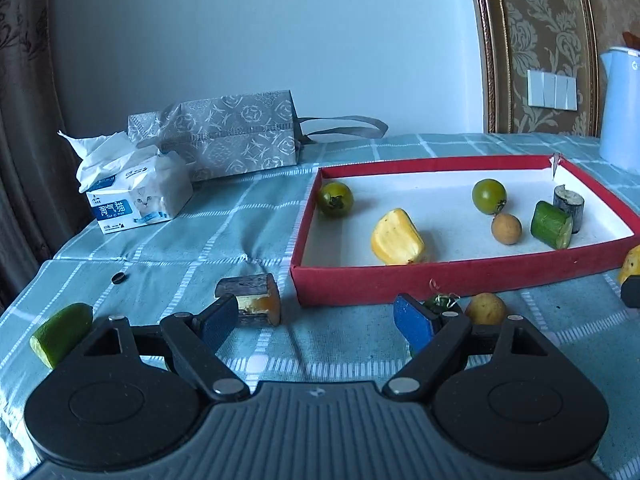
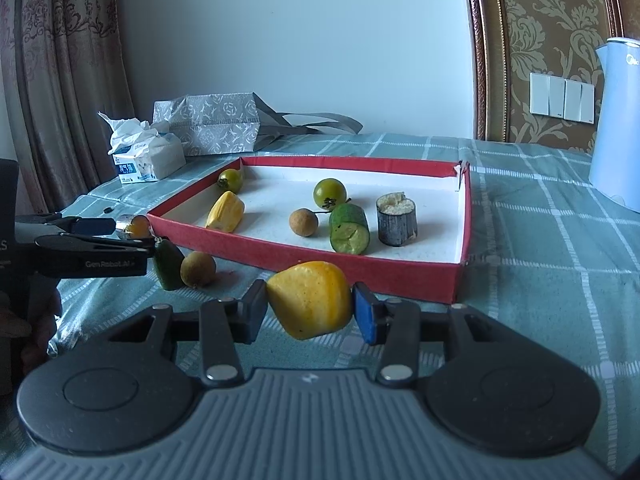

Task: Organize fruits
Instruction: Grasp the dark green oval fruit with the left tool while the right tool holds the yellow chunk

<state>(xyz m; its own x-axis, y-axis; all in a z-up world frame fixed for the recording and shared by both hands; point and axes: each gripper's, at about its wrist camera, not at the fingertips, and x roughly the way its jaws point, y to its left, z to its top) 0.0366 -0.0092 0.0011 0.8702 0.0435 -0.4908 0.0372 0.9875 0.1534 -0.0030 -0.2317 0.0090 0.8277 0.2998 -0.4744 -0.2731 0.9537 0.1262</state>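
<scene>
Currently the right gripper (image 2: 310,312) clamps a yellow fruit piece (image 2: 309,299) just short of the red tray (image 2: 360,266), presumably to join the fruit inside, while the left gripper (image 1: 316,322) hangs wide open, empty, near loose pieces on the cloth (image 1: 168,248).

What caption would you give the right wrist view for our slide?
Right gripper clamps a yellow fruit piece before the red tray of sorted fruit.
</scene>
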